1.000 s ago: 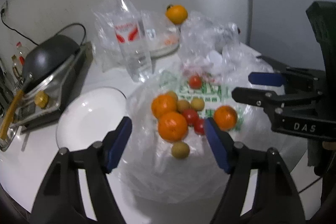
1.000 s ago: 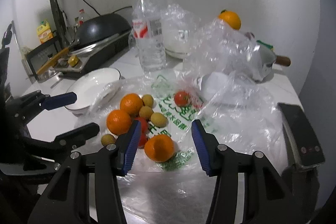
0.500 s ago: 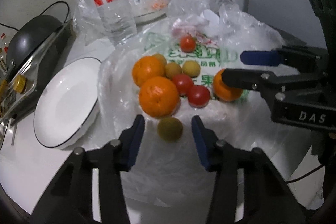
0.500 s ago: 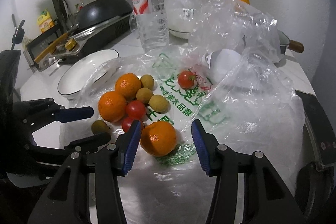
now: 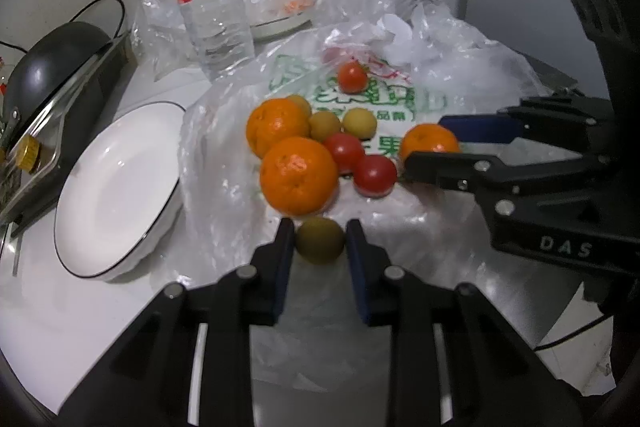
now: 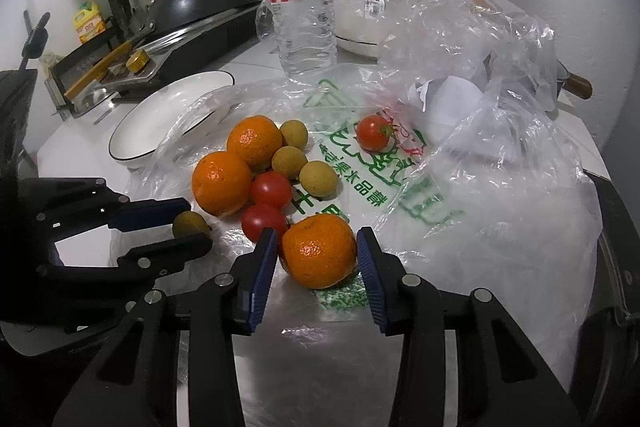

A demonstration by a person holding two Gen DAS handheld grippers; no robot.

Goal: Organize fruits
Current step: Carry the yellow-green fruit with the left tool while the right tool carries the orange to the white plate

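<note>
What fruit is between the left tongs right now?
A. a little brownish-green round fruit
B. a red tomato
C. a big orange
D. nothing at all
A: the left tongs have just been closing and their blue pads sit against both sides of the little brownish-green fruit, which lies on the plastic bag just in front of the big oranges.

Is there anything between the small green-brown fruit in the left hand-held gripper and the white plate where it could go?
Nothing solid. The left hand-held gripper has closed on the small green-brown fruit. Between it and the white plate only the crumpled edge of the plastic bag rises, which touches the plate's rim. The nearest orange lies behind the fruit, not on the way.
</note>
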